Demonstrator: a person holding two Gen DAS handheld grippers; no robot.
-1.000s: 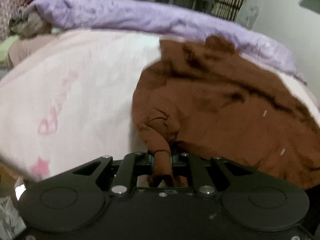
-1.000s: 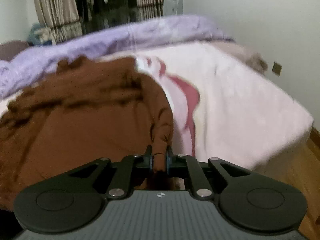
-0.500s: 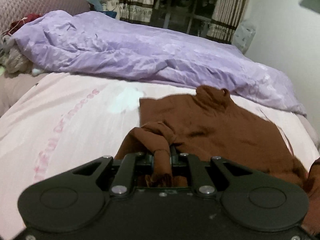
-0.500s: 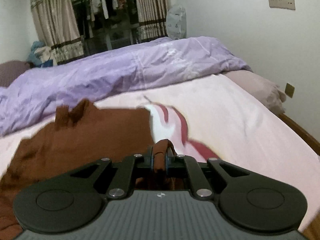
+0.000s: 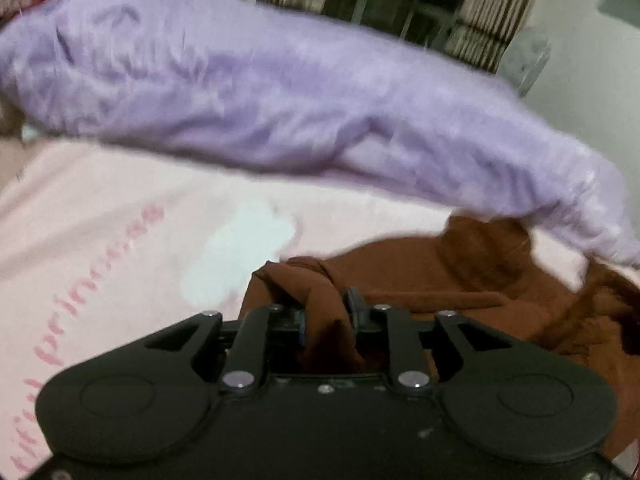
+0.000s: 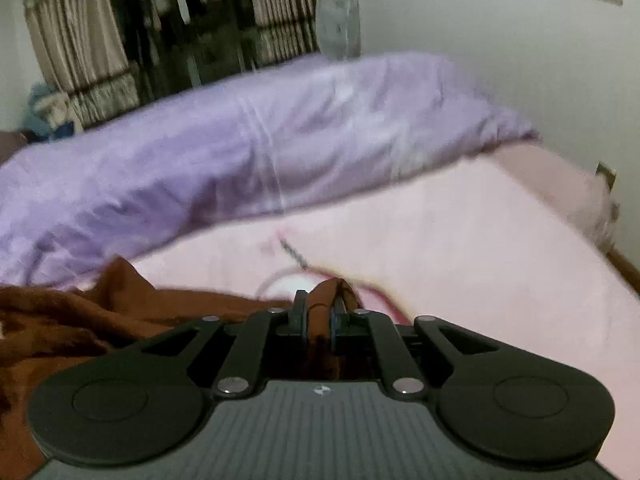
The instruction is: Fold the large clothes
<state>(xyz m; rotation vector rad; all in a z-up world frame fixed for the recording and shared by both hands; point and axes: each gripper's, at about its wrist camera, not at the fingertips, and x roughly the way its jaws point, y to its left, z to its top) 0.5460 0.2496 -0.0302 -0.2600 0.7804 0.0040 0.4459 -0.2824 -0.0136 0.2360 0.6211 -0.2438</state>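
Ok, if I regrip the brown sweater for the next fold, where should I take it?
Probably at the collar, the raised lump at the brown sweater's far edge beside the purple duvet. Come from above; the flat body offers no pinchable ridge. Both the left gripper and the right gripper hold bunched corners now.

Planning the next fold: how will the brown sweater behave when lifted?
Likely floppy: the brown sweater bunches where the left gripper pinches it. It probably sags between there and the right gripper. Likely clings, not slides, on the pink sheet.

right tongs (image 6: 319, 304) pinch brown garment (image 6: 80, 320) | pink sheet (image 6: 460, 240) | purple duvet (image 6: 240, 140)
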